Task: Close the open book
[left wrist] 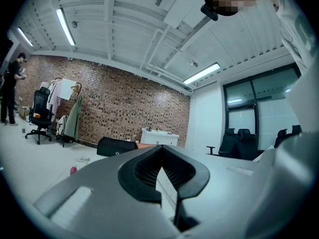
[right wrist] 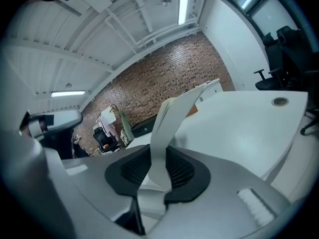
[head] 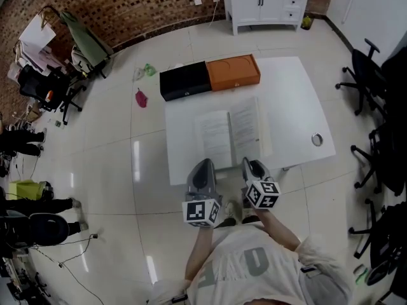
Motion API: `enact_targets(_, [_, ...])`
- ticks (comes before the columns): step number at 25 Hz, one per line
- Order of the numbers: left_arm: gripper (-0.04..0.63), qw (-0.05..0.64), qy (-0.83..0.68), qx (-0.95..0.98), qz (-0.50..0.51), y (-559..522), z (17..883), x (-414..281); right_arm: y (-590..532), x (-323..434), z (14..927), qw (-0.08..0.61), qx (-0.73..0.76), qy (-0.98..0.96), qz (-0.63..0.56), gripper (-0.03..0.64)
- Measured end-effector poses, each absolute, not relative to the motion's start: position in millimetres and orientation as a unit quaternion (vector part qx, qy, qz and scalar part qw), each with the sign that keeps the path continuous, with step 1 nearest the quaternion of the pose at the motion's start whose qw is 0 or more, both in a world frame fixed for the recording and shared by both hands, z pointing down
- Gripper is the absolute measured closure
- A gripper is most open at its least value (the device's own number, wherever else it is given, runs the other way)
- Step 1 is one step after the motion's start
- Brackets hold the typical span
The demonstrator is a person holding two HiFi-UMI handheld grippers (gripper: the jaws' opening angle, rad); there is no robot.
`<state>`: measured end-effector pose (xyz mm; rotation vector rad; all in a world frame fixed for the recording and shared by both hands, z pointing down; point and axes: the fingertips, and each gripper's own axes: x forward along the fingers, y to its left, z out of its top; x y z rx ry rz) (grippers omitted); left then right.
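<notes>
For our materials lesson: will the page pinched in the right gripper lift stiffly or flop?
Probably floppy: the page bows above where the right gripper pinches it. Likely light, since a pinch at one edge holds it up. The book itself would probably not slide, as it lies flat on the table.

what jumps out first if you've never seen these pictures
The open book lying in the middle of the white table, with the right gripper clamped on a curled-up sheet of its right half. Behind it, a black case and an orange case sit side by side at the table's far edge.
</notes>
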<state>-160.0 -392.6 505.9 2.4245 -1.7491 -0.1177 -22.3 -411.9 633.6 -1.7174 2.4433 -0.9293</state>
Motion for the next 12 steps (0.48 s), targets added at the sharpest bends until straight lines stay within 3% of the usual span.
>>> enact_targets(12, [0.578, 0.078, -0.592, 0.801, -0.05, -393.2, 507.7, -175.6, -407.5, -68.2, 635.0, -0.068, -0.508, 0.828, -0.23, 0.522])
